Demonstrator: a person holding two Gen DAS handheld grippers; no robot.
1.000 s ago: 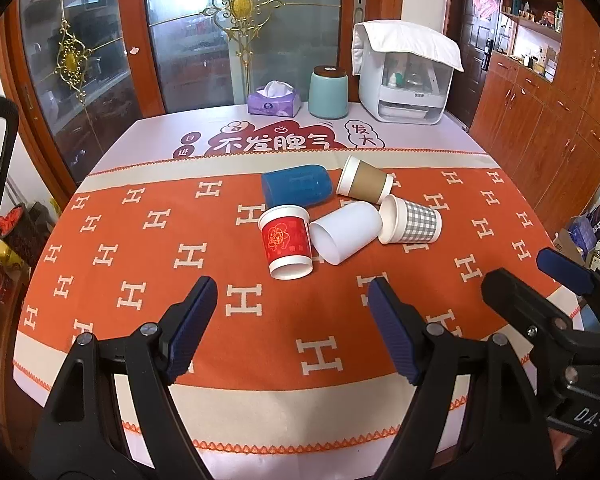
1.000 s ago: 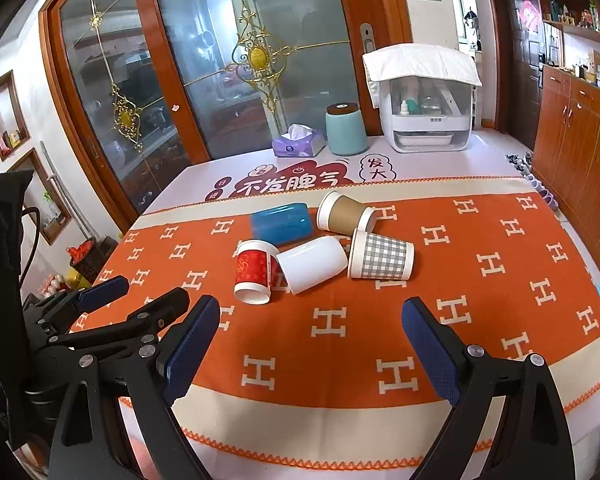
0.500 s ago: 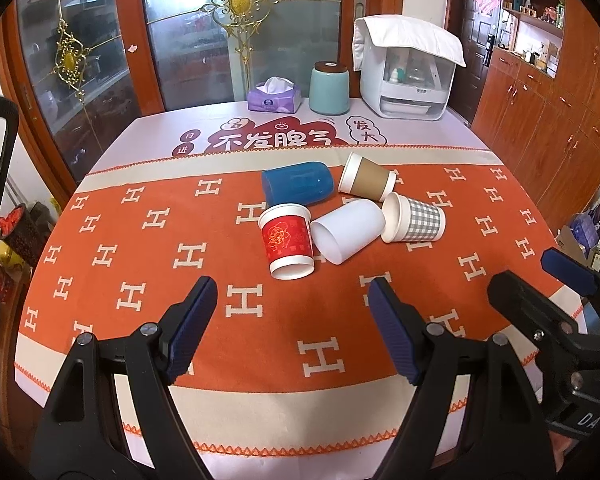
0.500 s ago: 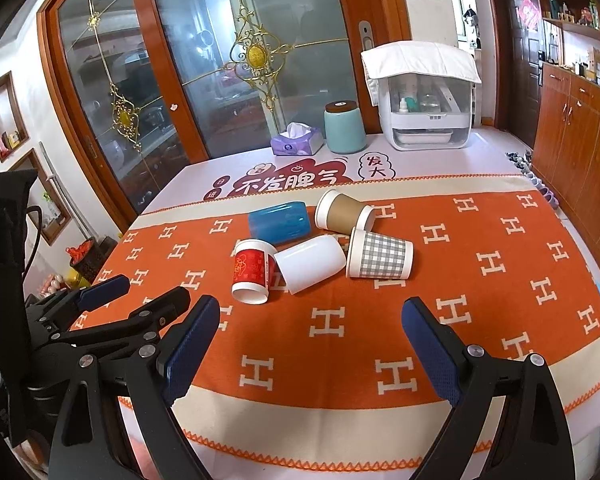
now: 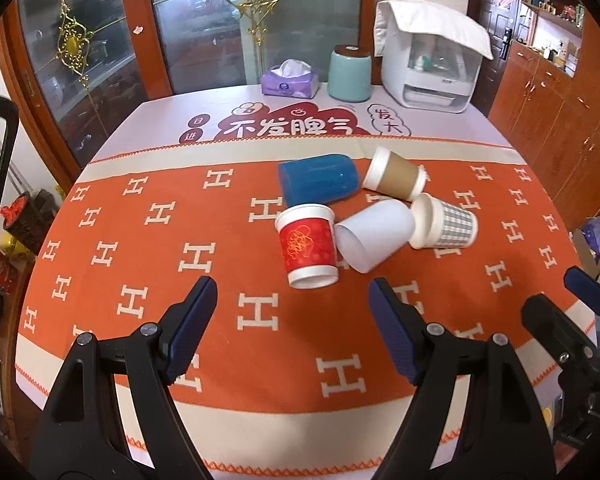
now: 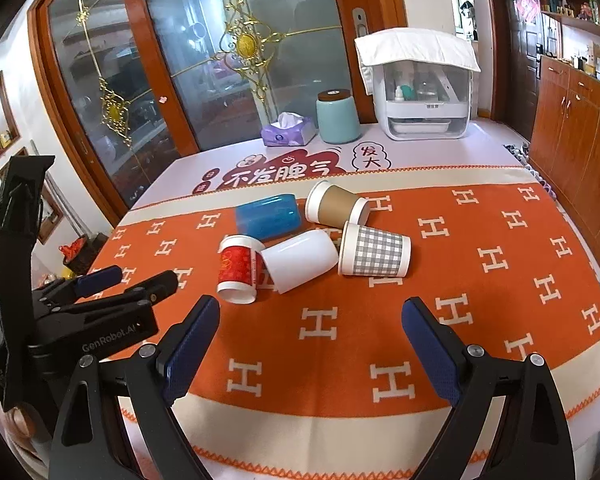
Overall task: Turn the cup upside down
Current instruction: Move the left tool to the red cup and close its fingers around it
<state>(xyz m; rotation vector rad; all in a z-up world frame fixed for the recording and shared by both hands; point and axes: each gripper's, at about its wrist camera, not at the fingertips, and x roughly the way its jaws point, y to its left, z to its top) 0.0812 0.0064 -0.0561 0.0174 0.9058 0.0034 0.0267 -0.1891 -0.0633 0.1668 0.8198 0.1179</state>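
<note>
Several cups lie on their sides in a cluster on the orange cloth: a red paper cup [image 5: 309, 245] [image 6: 238, 269], a white cup [image 5: 374, 237] [image 6: 300, 260], a blue plastic cup [image 5: 318, 181] [image 6: 269, 216], a brown sleeved cup [image 5: 396, 179] [image 6: 336, 205] and a grey checked cup [image 5: 446, 227] [image 6: 376, 250]. My left gripper [image 5: 292, 312] is open and empty, just in front of the red cup. My right gripper [image 6: 310, 330] is open and empty, in front of the cluster.
At the far end of the table [image 5: 140, 352] stand a purple tissue box [image 5: 290, 80], a teal canister [image 5: 350, 74] and a white appliance under a cloth [image 5: 430, 62]. Glass doors stand behind, wooden cabinets at the right. Each gripper shows in the other's view, the right gripper [image 5: 572, 320] and the left gripper [image 6: 100, 292].
Both grippers have moved a little forward toward the cups, which look slightly larger. The cups have not moved. Both grippers stay open.
</note>
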